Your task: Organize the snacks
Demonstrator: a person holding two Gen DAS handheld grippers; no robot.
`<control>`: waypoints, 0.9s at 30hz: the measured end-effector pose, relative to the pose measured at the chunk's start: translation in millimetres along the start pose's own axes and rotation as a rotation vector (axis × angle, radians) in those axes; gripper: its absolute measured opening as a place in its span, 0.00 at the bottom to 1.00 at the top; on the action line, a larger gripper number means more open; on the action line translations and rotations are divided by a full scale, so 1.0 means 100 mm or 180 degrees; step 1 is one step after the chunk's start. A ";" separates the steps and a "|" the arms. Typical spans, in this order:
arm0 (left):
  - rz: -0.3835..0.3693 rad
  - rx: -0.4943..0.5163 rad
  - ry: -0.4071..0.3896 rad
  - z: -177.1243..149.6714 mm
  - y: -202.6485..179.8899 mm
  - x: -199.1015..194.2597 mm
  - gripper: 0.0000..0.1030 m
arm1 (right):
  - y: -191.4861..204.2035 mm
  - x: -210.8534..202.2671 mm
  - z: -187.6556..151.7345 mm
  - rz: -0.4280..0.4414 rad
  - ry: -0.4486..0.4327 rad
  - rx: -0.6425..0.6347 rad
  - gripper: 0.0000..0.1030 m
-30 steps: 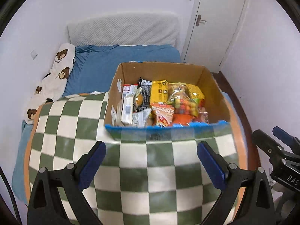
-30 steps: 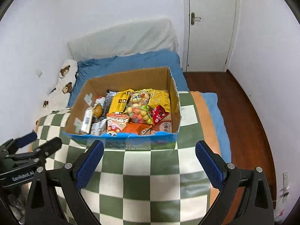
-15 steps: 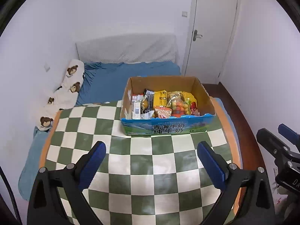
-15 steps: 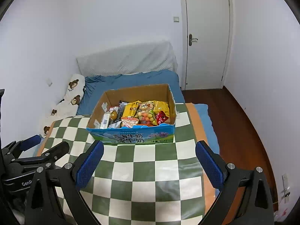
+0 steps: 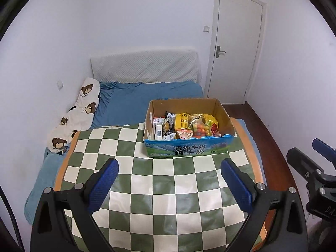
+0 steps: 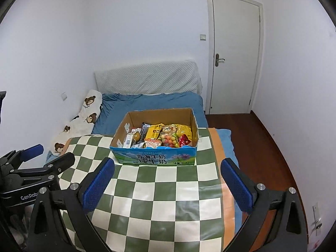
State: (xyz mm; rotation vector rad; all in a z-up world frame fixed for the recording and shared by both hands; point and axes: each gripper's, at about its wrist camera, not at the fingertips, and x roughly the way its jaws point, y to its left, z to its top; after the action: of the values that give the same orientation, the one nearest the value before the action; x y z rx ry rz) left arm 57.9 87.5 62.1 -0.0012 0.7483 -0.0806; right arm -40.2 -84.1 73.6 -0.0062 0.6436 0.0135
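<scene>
An open cardboard box (image 5: 222, 111) with a blue printed front stands at the far end of the green-and-white checked table (image 5: 168, 189). It also shows in the right wrist view (image 6: 134, 117). It holds several snack packets (image 5: 184, 124), among them a bag of coloured balls (image 6: 169, 139) and a yellow packet (image 6: 154, 131). My left gripper (image 5: 169, 185) is open and empty, well back from the box over the table. My right gripper (image 6: 166, 185) is open and empty, also well back from the box.
A bed with a blue sheet (image 5: 134, 100) and a bear-print pillow (image 5: 82, 109) lies beyond the table. A white door (image 6: 233, 58) is shut at the back right. Wooden floor (image 6: 258, 142) runs along the right of the table.
Both grippers have pulled back and up from the box, which now looks smaller and farther away. Both stay open and empty.
</scene>
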 end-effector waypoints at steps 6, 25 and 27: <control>0.0005 -0.0027 0.0000 0.00 -0.01 0.00 0.97 | 0.01 0.04 -0.02 0.0027 0.0053 0.0034 1.00; 0.0202 -0.0048 0.0019 0.35 0.00 0.85 1.00 | -0.09 0.91 0.10 -0.0156 0.0149 0.0105 1.00; 0.0224 -0.0028 0.0103 0.38 0.00 1.00 1.00 | -0.11 1.08 0.12 -0.0185 0.0205 0.0095 1.00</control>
State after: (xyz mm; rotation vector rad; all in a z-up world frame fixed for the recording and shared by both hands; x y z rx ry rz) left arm 156.3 79.2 21.8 0.0182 0.7803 -0.0103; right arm 53.6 -93.3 17.8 0.0035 0.7078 -0.0527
